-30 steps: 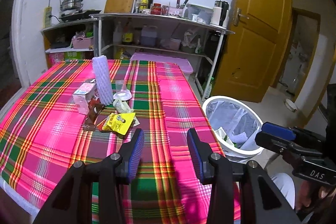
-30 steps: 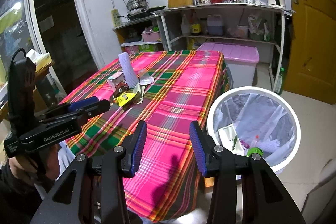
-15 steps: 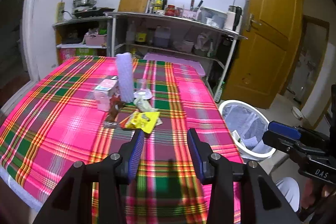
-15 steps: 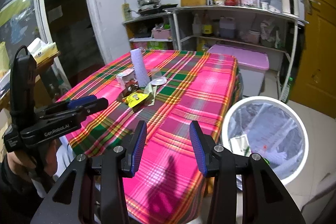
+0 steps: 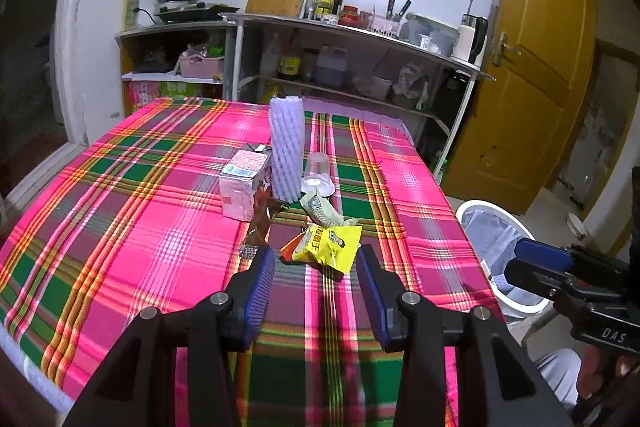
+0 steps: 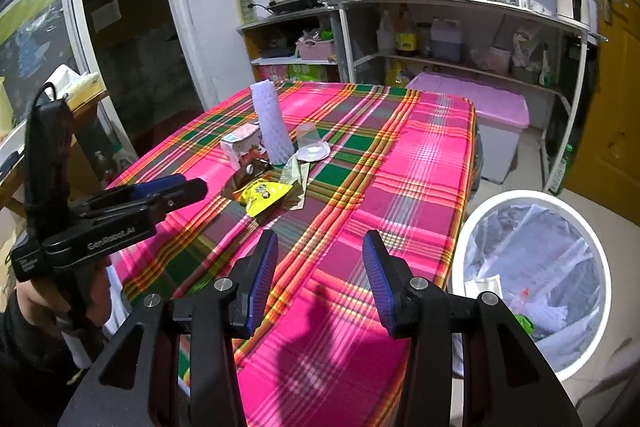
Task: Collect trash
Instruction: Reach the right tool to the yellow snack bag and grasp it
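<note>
**Both tools spread above the tabletop**

The left tool (image 5: 316, 263) is held spread, empty, with the yellow snack wrapper (image 5: 330, 245) lying just ahead between its fingers. The right tool (image 6: 320, 259) is likewise spread and empty over the tabletop (image 6: 420, 167) edge; the white bin (image 6: 536, 279) stands to its right.

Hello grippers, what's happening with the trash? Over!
Left gripper open, empty, nearing yellow wrapper. Right gripper open, empty. Bin beside table. Nothing blocking.
</note>
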Tool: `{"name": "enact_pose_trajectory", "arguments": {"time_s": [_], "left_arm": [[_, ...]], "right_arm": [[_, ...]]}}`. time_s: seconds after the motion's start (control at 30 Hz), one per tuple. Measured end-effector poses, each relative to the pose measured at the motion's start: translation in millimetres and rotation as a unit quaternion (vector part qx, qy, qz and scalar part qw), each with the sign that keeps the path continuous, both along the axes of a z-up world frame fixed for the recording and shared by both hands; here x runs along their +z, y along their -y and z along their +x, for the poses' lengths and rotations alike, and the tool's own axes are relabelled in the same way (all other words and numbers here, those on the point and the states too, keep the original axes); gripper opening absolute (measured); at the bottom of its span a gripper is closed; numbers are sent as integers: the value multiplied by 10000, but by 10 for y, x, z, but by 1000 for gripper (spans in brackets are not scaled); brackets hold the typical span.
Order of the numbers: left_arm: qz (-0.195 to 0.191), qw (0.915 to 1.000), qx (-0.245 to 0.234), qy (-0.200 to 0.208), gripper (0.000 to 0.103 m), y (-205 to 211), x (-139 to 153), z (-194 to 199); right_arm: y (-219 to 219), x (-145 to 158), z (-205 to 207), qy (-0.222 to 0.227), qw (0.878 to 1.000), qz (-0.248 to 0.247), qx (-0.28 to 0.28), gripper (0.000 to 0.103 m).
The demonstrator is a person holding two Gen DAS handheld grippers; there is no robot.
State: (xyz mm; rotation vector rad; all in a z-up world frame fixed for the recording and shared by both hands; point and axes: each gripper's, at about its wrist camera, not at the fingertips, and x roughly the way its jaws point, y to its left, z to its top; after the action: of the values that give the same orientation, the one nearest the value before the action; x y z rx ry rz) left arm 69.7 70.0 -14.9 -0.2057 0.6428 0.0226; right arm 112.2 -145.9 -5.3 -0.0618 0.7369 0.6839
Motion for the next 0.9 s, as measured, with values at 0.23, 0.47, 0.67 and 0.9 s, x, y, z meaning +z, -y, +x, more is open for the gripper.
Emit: {"name": "enact_pose_trajectory", "arguments": {"time_s": [0.23, 0.47, 0.67, 0.9], "left_arm": [[29, 9993, -271, -246, 47, -1, -199, 349], [215, 9982, -377, -418, 52, 15, -326, 620], [500, 9960, -484, -556, 40, 107, -409, 707], [385, 9965, -561, -488, 3, 100, -403, 596]], "right_arm": [[-44, -92, 153, -142, 9999, -69, -17, 45], [-47, -154, 309, -259, 9996, -56, -66, 45], [-35, -180, 373, -327, 9994, -46, -100, 45], [-59, -162, 371, -344, 9994, -57, -85, 45]]}}
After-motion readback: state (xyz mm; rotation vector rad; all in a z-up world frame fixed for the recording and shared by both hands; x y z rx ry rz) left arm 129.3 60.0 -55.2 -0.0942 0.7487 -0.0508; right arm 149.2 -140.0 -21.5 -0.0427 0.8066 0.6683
